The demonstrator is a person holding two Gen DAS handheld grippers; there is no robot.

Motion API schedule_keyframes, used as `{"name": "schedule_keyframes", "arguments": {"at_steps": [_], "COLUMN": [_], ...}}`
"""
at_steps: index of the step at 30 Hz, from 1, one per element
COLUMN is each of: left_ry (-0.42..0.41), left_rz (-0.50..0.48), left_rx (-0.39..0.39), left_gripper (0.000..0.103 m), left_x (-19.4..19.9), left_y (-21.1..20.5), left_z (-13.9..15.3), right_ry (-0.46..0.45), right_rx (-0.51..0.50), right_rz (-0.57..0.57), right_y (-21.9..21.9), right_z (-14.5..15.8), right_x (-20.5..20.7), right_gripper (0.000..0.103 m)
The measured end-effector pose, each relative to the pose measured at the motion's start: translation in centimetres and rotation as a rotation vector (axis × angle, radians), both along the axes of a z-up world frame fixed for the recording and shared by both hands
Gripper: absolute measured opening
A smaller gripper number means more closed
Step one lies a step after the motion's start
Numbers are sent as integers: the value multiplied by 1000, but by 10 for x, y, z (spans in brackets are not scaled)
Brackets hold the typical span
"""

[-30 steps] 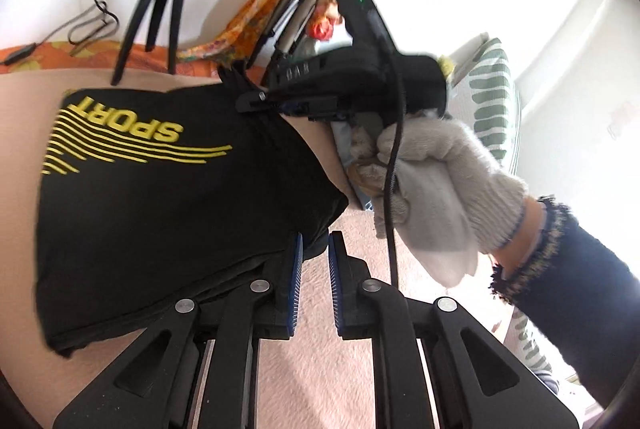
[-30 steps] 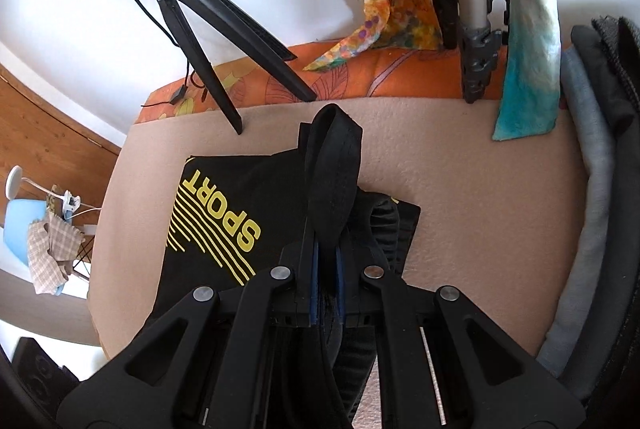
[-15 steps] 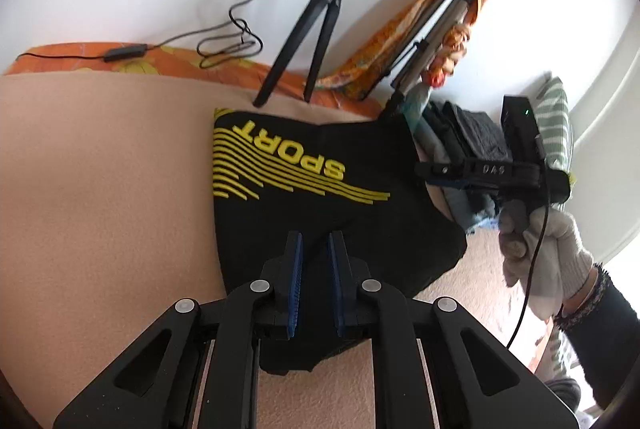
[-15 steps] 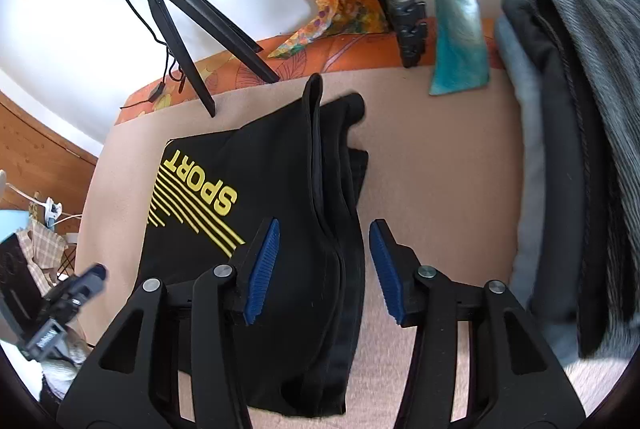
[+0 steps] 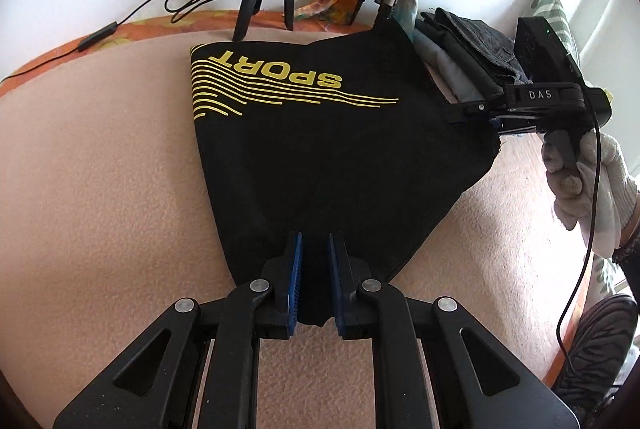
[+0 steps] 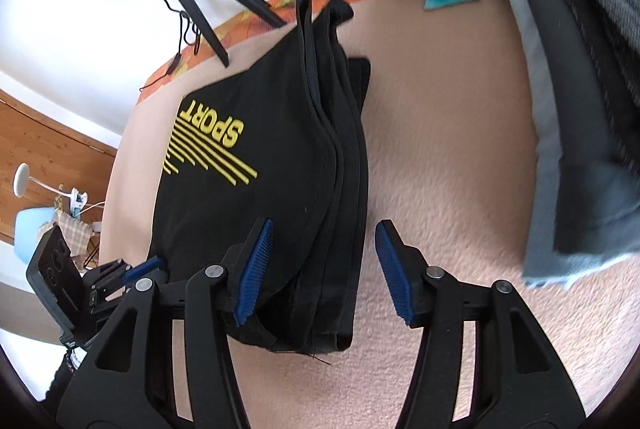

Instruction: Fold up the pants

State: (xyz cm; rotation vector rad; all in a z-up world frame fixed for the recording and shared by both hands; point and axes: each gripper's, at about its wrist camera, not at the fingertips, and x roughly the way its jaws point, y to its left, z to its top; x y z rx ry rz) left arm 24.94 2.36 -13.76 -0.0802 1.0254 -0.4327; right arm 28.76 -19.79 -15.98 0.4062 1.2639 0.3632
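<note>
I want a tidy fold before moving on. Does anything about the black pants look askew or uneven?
Yes. On the pants, the layered edges along the right side are stepped instead of flush, and one far corner sticks up rather than lying flat. A loose thread trails from the near edge.

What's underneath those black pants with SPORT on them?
The black pants lie folded on a pinkish fleecy blanket. Several layers show at their edge; whatever is directly beneath them is covered.

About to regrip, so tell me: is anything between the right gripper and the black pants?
Nothing visible. The right gripper is open with its fingers straddling the layered edge of the folded black pants on the pink blanket. The stack of folded clothes lies off to the side, clear of that path.
</note>
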Motion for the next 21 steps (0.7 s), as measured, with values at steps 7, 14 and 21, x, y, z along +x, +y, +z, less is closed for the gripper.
{"name": "schedule_keyframes", "arguments": {"at_steps": [7,14,21], "left_ry": [14,39,156], "left_rz": [79,213,275], "left_rx": [-134,-221,-279], "left_gripper": [26,59,59], "left_x": [15,64,115], "left_y": [27,73,94], "left_z": [23,43,18], "right_ry": [25,31,29], "right_rx": [63,131,221], "right_rz": [31,9,-23], "right_y": [4,1,0], "right_z": [-6,-12,-14], "right_x": [-12,-28,-28], "right_gripper": [57,62,72]}}
